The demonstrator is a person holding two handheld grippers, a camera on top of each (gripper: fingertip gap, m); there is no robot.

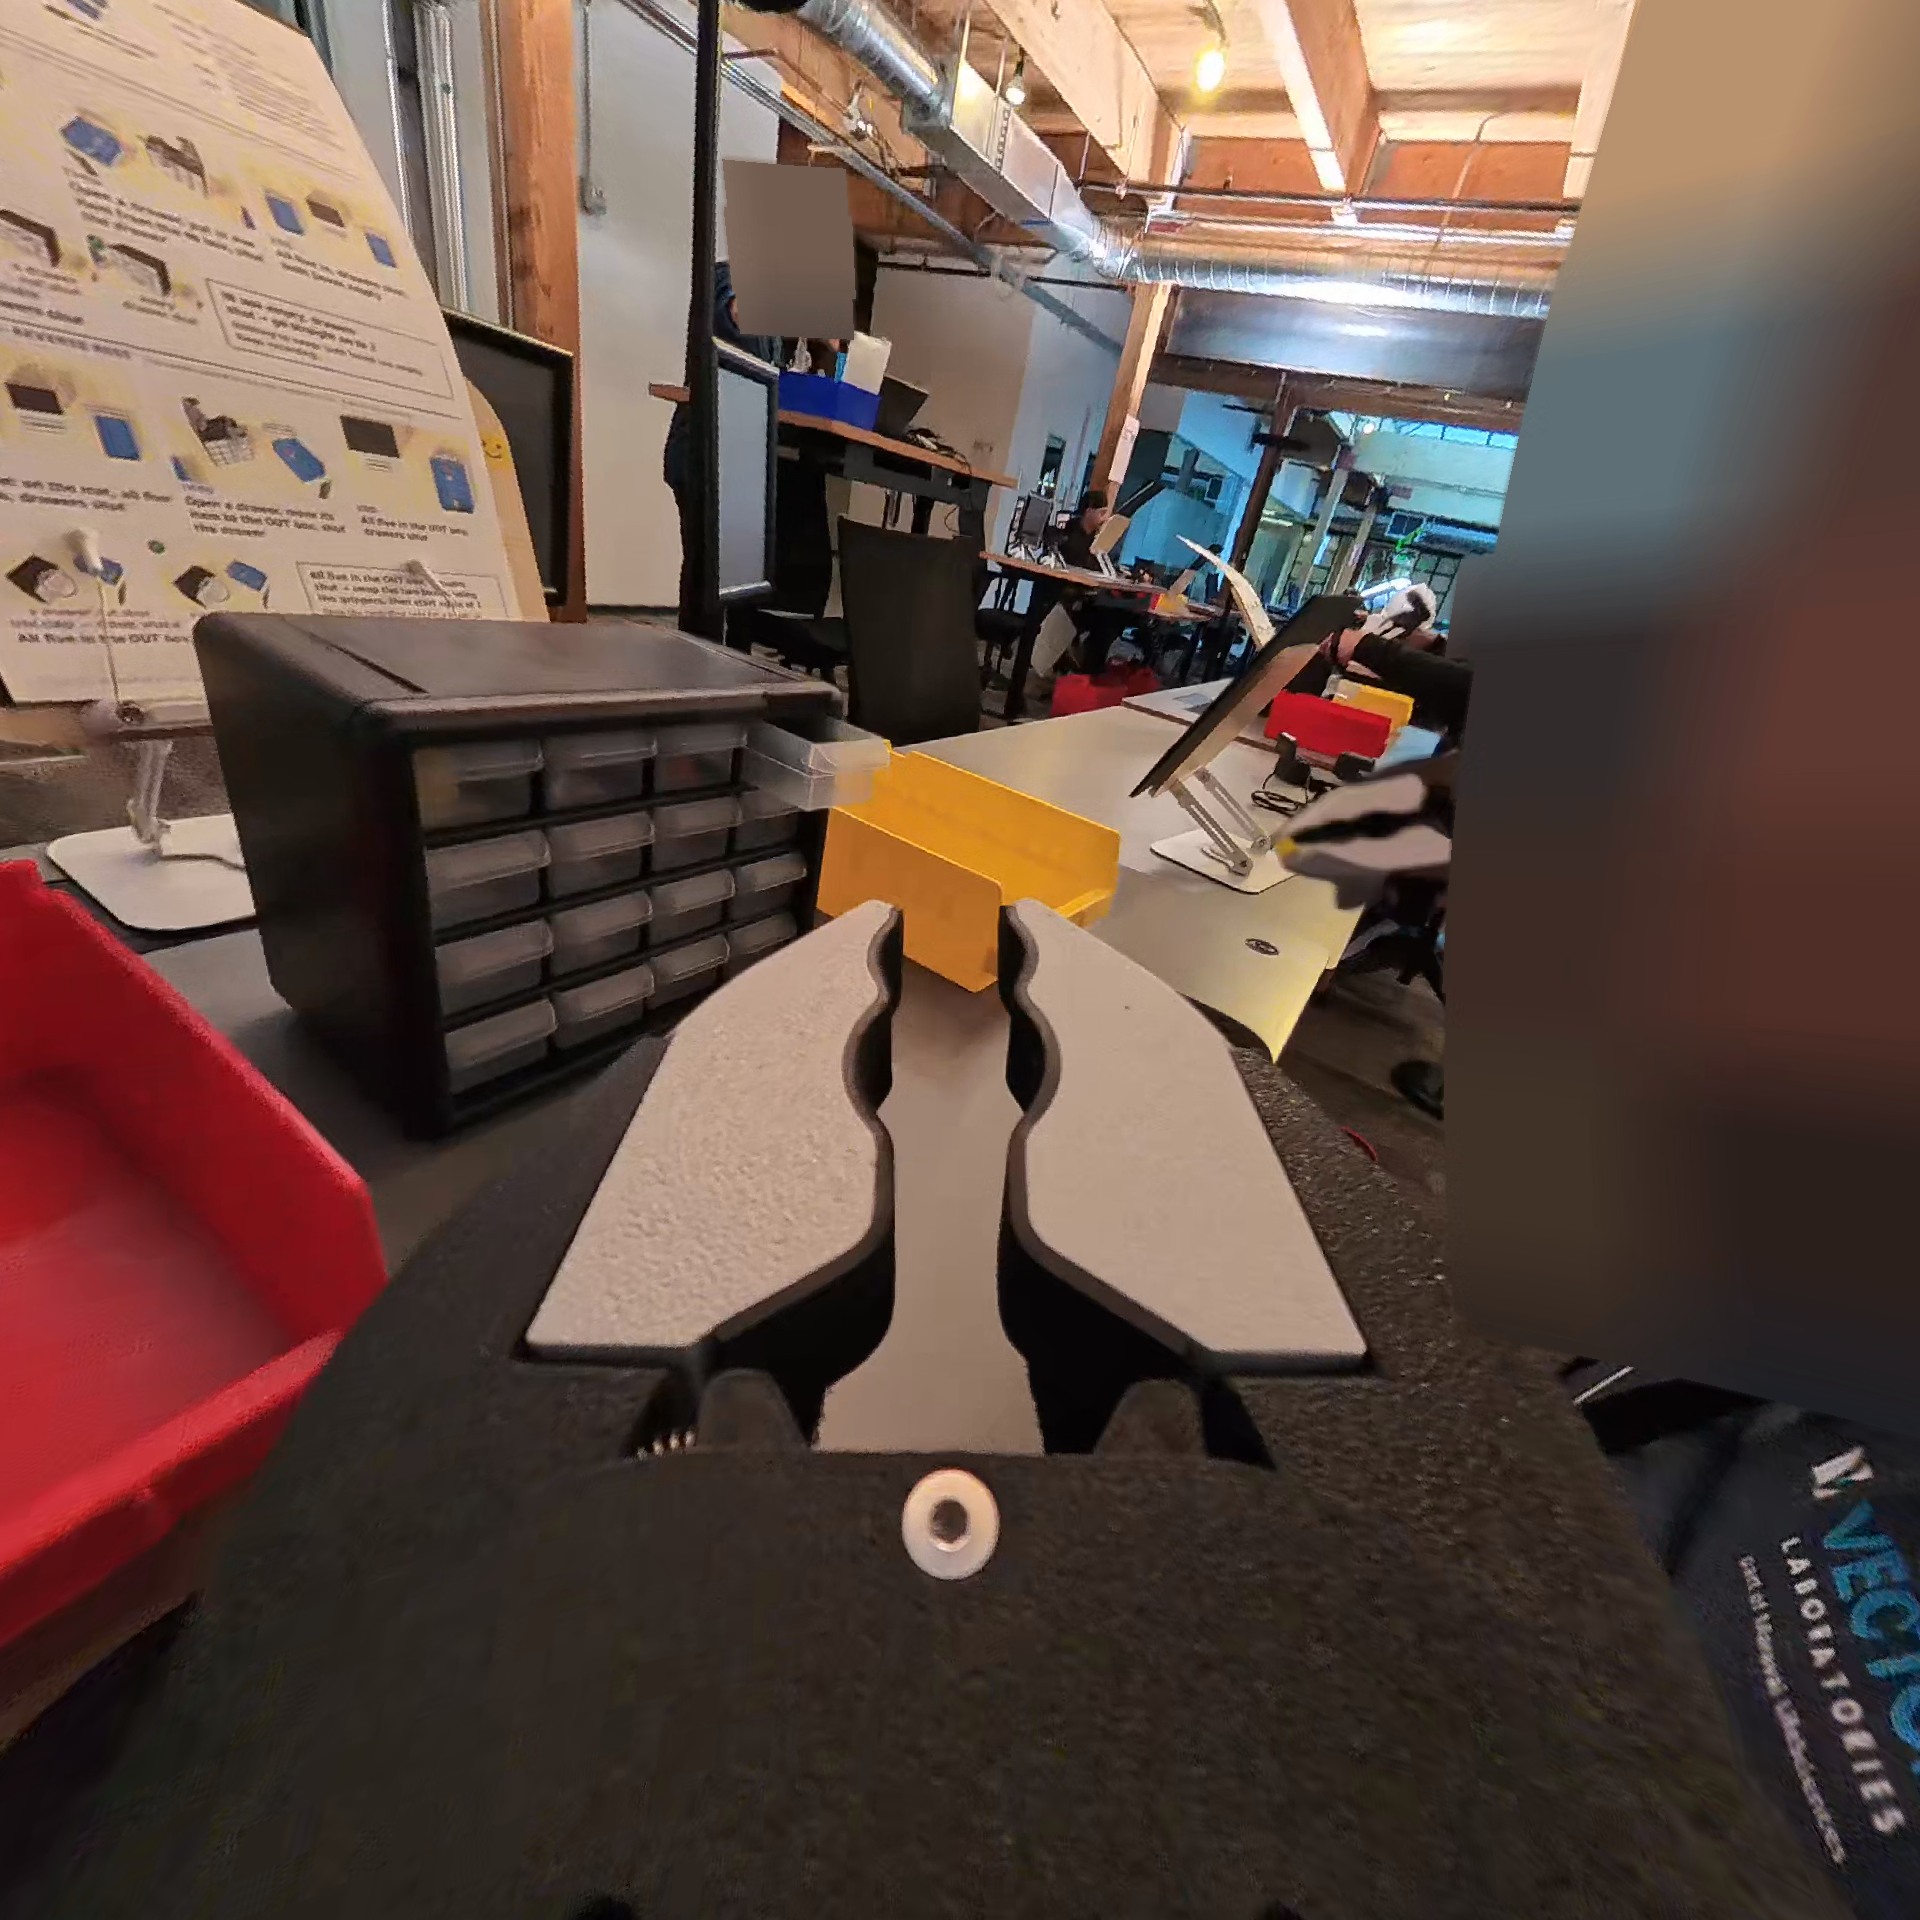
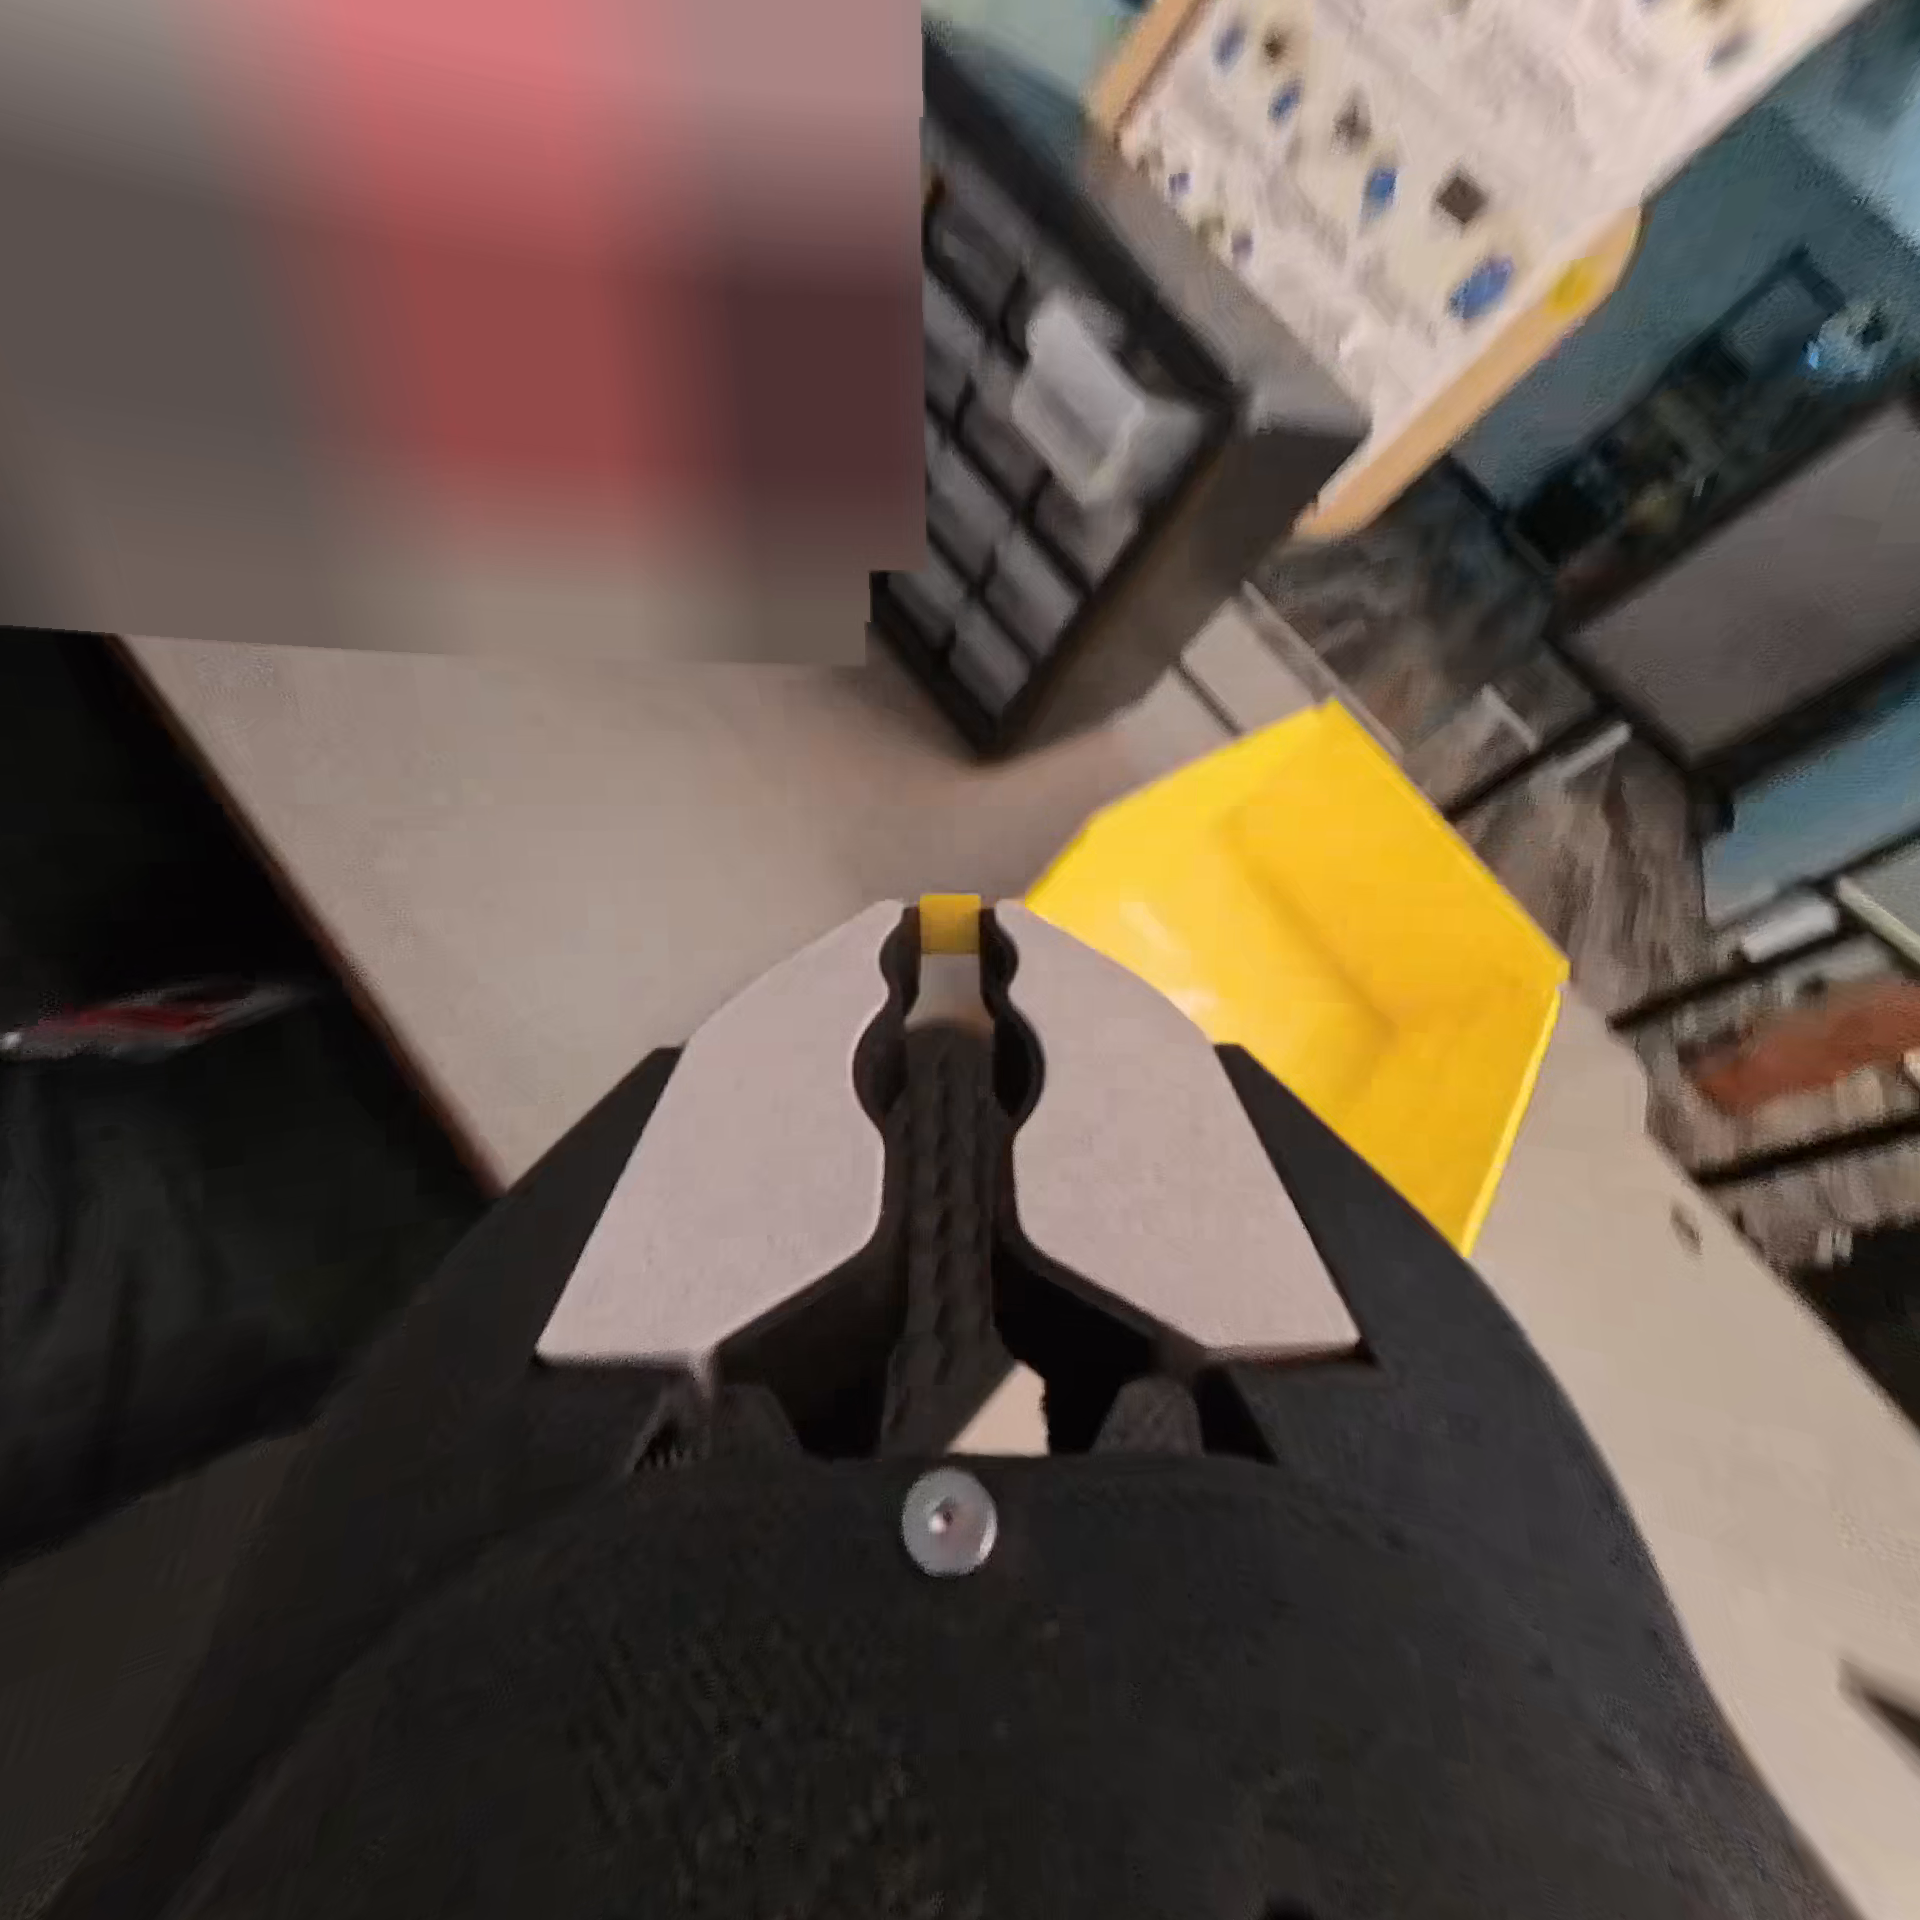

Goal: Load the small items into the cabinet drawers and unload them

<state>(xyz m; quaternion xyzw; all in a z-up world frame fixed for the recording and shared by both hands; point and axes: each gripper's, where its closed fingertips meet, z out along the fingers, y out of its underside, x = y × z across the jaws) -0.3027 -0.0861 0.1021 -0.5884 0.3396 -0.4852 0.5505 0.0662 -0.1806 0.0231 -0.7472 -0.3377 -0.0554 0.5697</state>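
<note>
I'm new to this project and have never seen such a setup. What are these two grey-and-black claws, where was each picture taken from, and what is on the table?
No robot here: a person holds a two-finger gripper in each hand, and a camera on each looks forward along its fingers.

The left wrist view shows the left gripper, its jaws apart with nothing between them. Ahead stands a black cabinet of small clear drawers; one top drawer is pulled out. A yellow bin sits beside it, a red bin nearer on the left, and an instruction sheet on a stand behind.

The right wrist view, blurred by motion, shows the right gripper closed on a small yellow-tipped item over the table, near the same yellow bin and cabinet.
</note>
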